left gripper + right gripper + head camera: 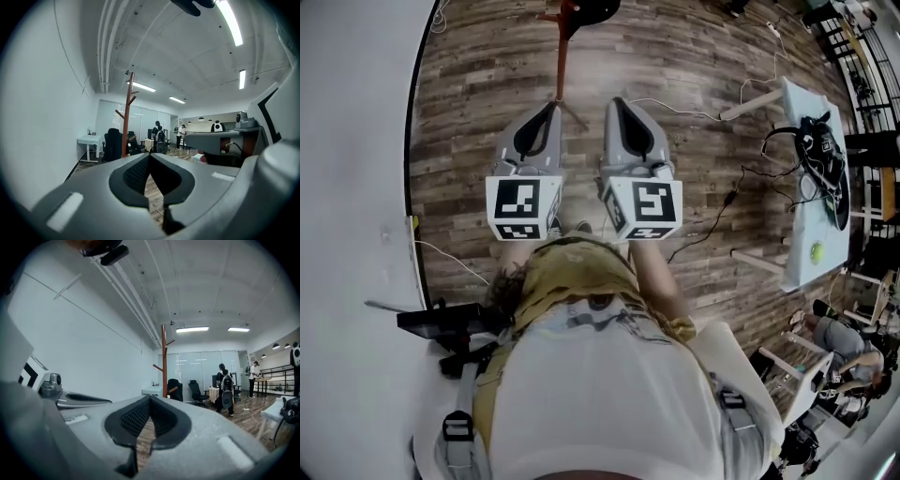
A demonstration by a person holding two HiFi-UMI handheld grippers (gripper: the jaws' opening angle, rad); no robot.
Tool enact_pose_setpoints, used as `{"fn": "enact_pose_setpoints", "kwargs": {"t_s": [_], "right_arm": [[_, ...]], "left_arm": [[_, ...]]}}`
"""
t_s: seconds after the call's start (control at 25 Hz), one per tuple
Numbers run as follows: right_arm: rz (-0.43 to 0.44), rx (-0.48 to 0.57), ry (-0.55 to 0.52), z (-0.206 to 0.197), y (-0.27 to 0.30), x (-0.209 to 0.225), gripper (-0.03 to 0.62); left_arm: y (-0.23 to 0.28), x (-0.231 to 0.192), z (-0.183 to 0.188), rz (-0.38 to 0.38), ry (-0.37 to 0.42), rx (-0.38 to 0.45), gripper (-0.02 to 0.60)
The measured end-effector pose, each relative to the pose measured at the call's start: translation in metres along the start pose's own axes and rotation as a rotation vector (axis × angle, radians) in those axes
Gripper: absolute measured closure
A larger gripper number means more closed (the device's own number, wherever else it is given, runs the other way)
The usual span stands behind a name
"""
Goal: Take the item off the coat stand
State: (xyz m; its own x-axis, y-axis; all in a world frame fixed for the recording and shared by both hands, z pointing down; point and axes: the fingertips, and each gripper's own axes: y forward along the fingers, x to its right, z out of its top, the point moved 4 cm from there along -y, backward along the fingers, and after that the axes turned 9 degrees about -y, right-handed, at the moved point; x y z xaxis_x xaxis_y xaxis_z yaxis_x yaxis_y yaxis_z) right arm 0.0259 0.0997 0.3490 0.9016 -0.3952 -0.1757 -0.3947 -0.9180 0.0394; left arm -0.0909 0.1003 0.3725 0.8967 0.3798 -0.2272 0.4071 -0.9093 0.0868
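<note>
**Approach to the stand.** A dark item (594,7) is hanging on the coat stand (562,56). From this far off you cannot tell what kind of item it is. In both gripper views it is showing low against the brown pole, beside a side peg. The stand is rising from the wooden floor (694,84) close to the white wall, straight ahead of you and well apart from both tools.

You are holding the left tool (150,156) and the right tool (150,398) level and side by side. Each one is fully closed, tips meeting, with nothing gripped.

The step in hand appears to be the walk up to the stand, so the task is only beginning. A white cable (694,111) is lying across the floor to your right, and a white counter (814,253) carrying dark gear is standing further that way, so a straight line to the pole is looking safest.

Opening one tool wide before it arrives should help. Taking the item near the point where it is hanging, then lifting it up and clear of the peg, should work better than pulling outward. A sideways tug is likely to rock the slender stand, and the free tool could be steadying the pole.
</note>
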Motion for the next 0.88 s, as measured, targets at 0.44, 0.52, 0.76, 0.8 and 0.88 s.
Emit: {"fn": "enact_pose_setpoints", "kwargs": {"t_s": [0.44,0.52,0.76,0.8,0.88], "right_arm": [[-0.072,-0.087,0.024,-0.029,0.018,0.016,0.597],[-0.062,-0.085,0.026,-0.029,0.031,0.025,0.597],[-0.023,-0.062,0.046,-0.030,0.079,0.060,0.596],[-0.016,-0.054,0.048,-0.029,0.087,0.066,0.597],[-0.002,-0.031,0.047,-0.026,0.104,0.079,0.596]], "left_arm": [[0.009,-0.038,-0.026,0.025,-0.072,-0.071,0.578],[0.023,-0.040,-0.023,0.028,-0.073,-0.071,0.578],[0.078,-0.041,-0.007,0.049,-0.045,-0.063,0.578],[0.087,-0.041,-0.004,0.052,-0.038,-0.058,0.578],[0.108,-0.040,0.005,0.057,-0.021,-0.043,0.578]]}}
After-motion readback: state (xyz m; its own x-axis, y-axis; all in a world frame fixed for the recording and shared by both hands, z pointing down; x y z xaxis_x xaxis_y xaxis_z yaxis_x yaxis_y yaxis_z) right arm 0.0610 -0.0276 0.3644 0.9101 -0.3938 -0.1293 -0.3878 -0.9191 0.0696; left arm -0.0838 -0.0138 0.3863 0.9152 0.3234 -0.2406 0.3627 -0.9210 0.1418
